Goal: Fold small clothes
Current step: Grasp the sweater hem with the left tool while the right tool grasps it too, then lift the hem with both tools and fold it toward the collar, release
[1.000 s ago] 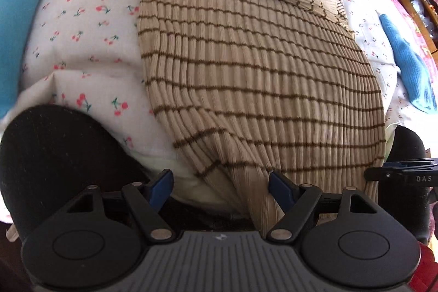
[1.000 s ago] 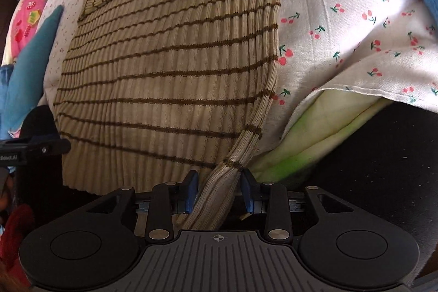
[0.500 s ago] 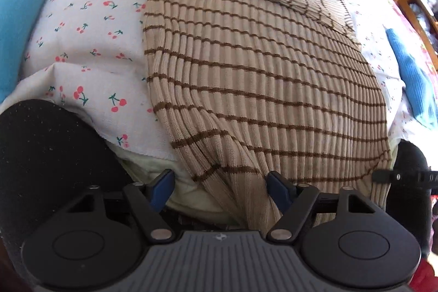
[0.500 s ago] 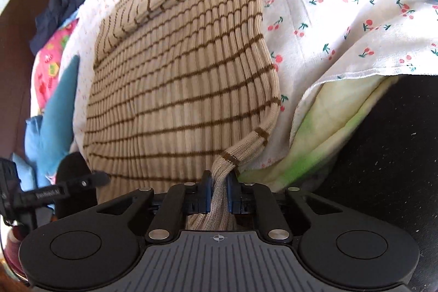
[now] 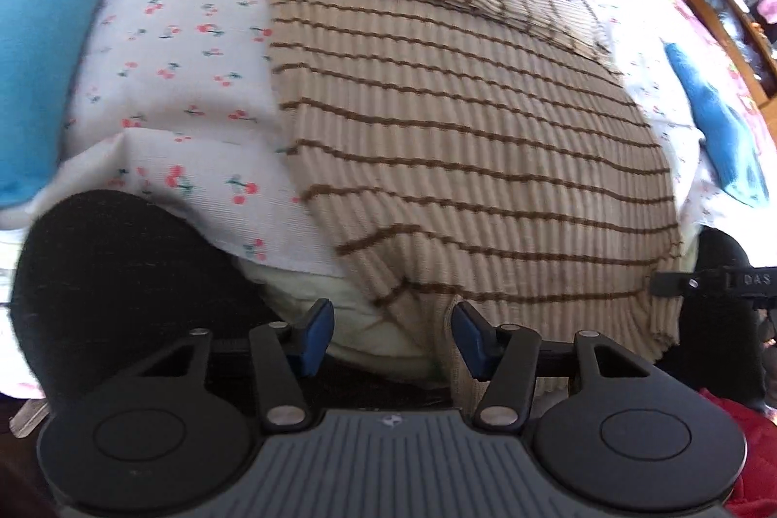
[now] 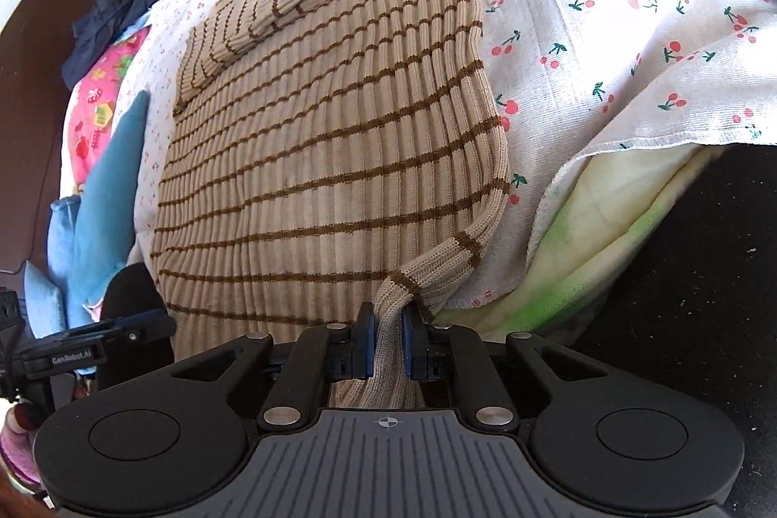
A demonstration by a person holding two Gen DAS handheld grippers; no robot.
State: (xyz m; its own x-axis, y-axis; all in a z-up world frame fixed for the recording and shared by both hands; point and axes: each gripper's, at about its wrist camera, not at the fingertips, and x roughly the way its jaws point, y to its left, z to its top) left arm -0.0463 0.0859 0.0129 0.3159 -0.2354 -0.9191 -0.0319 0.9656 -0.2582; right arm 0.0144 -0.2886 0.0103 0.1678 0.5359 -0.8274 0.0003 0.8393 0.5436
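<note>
- Striped ribbed sweater (image 5: 461,139): flat on cherry-print sheet (image 5: 194,47), hem toward both grippers.
- Right gripper (image 6: 387,341): clamped on hem corner.
- Left gripper (image 5: 391,336): jaws closing, opposite hem corner between them, unpinched.

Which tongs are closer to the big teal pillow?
Left. The left tongs are closing on the beige striped ribbed sweater's corner beside the teal pillow; the right tongs grip the opposite corner, farther away.
</note>
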